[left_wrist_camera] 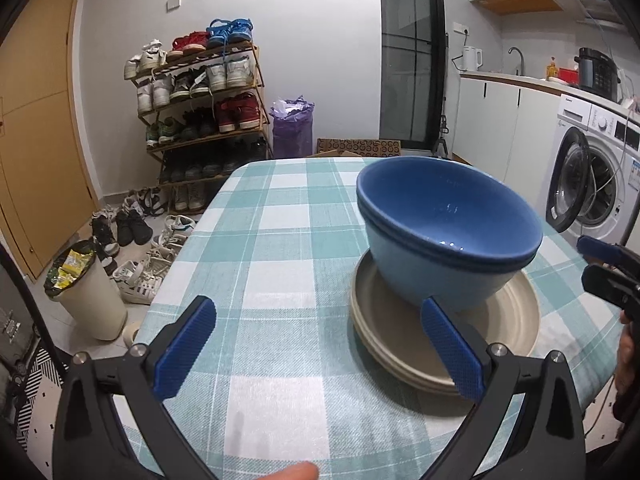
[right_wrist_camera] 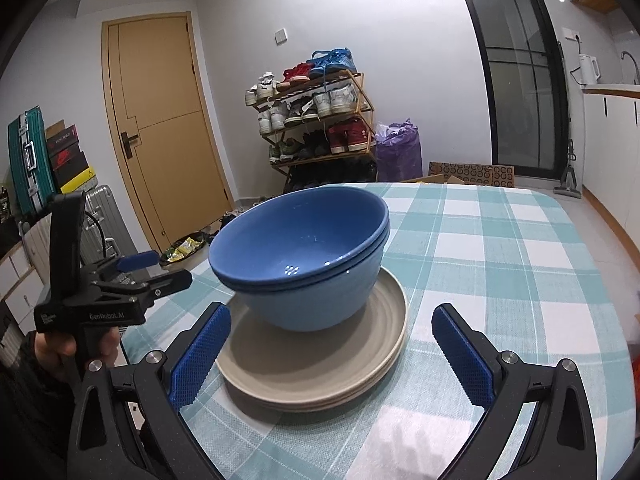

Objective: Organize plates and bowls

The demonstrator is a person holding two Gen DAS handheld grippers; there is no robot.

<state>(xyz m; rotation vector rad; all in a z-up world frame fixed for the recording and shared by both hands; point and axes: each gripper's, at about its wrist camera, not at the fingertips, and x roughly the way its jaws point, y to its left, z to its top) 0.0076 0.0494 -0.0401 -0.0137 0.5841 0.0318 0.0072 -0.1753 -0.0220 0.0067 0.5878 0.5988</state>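
Observation:
Two nested blue bowls sit on a stack of beige plates on the checked tablecloth. My left gripper is open and empty, with its right finger beside the plates' front edge. In the right wrist view the bowls rest on the plates, and my right gripper is open and empty just in front of the stack. The left gripper shows at the left of that view; the right gripper shows at the right edge of the left wrist view.
A shoe rack, loose shoes and a waste bin stand on the floor past the table's left edge. A washing machine and kitchen counter are at the right. A door and suitcases are at the left.

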